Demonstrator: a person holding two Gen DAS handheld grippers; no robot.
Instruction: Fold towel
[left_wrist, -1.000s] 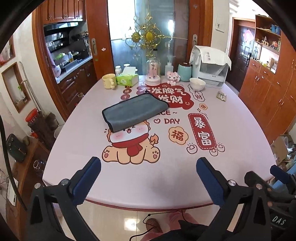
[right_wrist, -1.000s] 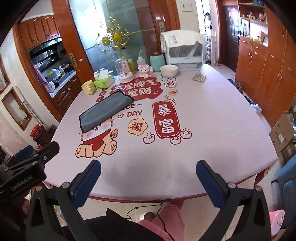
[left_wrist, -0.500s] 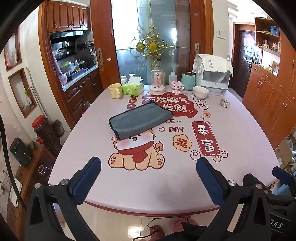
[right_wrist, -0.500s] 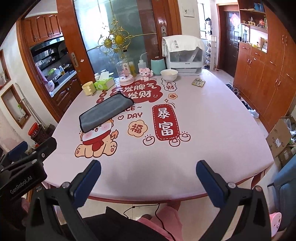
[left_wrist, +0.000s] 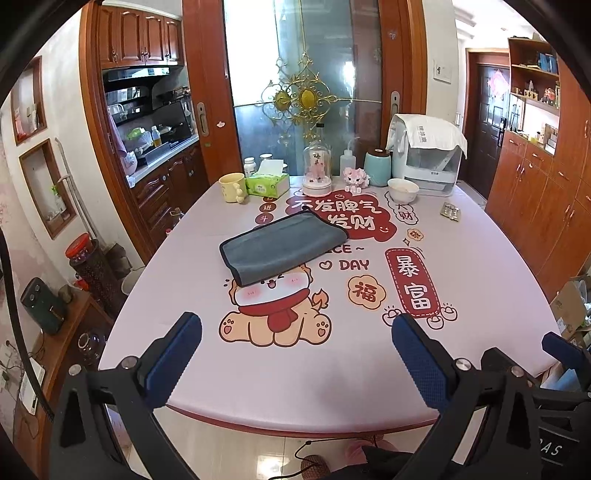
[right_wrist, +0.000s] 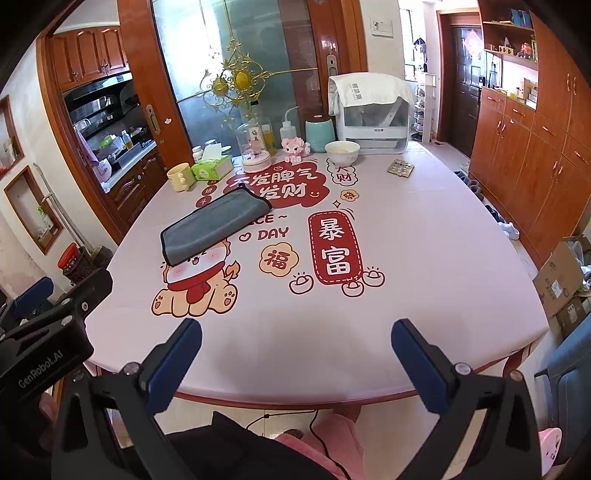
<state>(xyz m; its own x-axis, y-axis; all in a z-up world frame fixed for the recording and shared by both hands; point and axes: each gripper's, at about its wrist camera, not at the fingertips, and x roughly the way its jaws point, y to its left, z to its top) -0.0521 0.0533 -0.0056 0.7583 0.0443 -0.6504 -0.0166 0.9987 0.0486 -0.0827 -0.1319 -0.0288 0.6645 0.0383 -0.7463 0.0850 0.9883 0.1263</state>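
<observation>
A grey towel (left_wrist: 281, 247) lies folded flat as a rectangle on the pink printed tablecloth (left_wrist: 480, 266), left of the table's middle. It also shows in the right wrist view (right_wrist: 212, 229). My left gripper (left_wrist: 297, 345) is open and empty, held above the table's near edge, well short of the towel. My right gripper (right_wrist: 297, 345) is open and empty, also above the near edge, to the right of the left gripper's body (right_wrist: 48, 339). Neither gripper touches the towel.
At the table's far end stand a yellow mug (left_wrist: 232, 187), a green tissue box (left_wrist: 267, 183), a glass dome (left_wrist: 317, 170), a teal jar (left_wrist: 377, 167), a white bowl (left_wrist: 403, 189) and a covered white appliance (left_wrist: 424, 158). A blister pack (left_wrist: 450, 212) lies at the right.
Both grippers have drawn back and tilted up from the table, so more of the room shows. The towel has not moved. Both grippers stay open.
</observation>
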